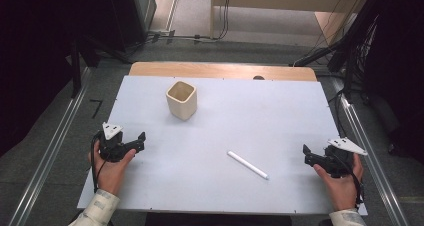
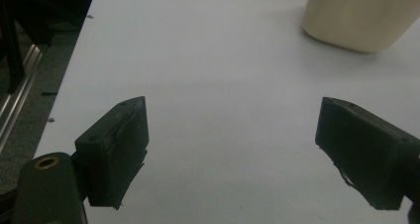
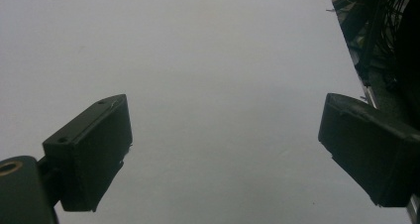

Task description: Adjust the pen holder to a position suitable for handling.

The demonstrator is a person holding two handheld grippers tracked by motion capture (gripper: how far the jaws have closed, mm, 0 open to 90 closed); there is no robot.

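White pen lies diagonal, nearer the right gripper; both grippers w/ jaws held apart, nothing gripped.

The desk is plain pale grey-white with a wooden far edge. The square cup is cream, the marker pen white, both grippers' fingers black.

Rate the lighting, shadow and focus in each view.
High view: table evenly lit, surroundings dark, the cup and pen sharp with faint shadows. Left gripper view: cup slightly soft, dim bluish light. Right gripper view: grey, murky tabletop, little contrast.
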